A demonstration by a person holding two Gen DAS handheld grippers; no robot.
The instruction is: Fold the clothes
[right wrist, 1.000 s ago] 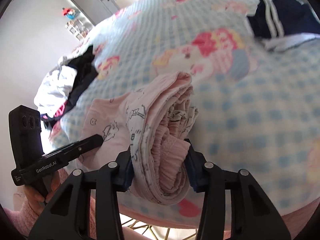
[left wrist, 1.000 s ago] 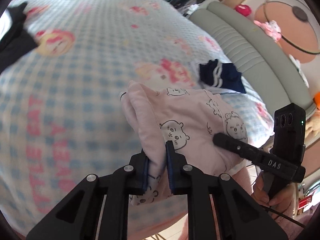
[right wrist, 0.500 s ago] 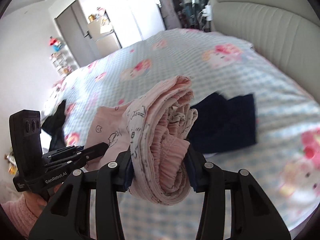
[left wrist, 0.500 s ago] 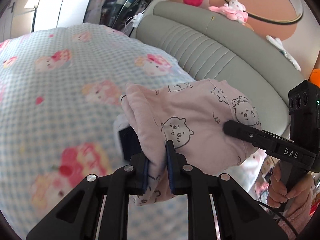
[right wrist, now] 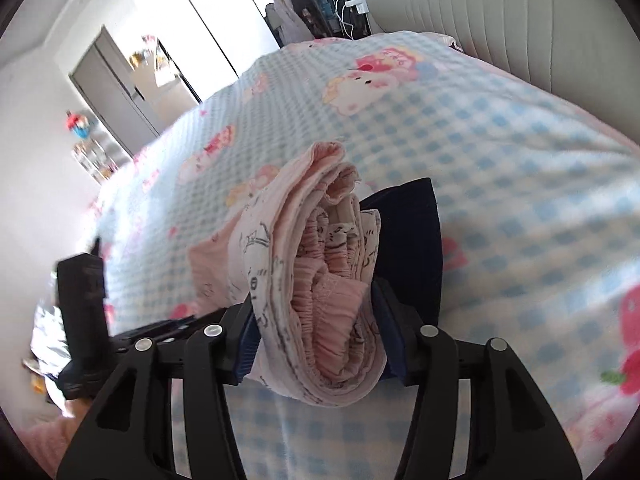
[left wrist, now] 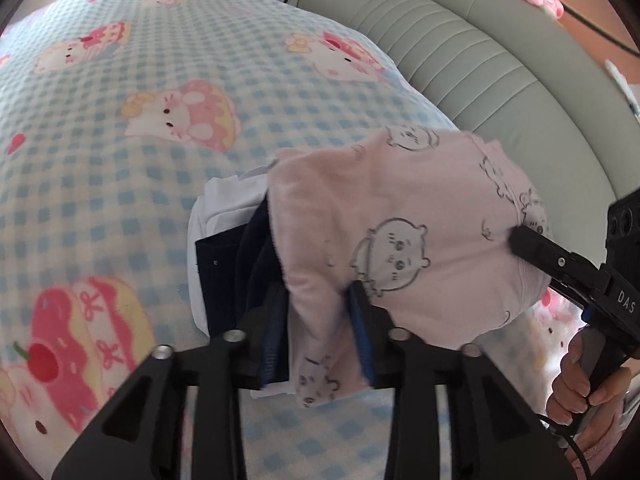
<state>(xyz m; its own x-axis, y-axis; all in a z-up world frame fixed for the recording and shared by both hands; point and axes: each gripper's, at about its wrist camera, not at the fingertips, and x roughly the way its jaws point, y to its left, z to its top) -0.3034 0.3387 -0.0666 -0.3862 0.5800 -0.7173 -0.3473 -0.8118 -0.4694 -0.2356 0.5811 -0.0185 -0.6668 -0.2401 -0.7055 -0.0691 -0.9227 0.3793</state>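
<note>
We find the folded pink garment held over the bed, seemingly just above a folded navy item. The left gripper clamps one end, the right gripper the thick layered end. It is soft, light and limp; the layers could slip, so hold across all folds.
</note>
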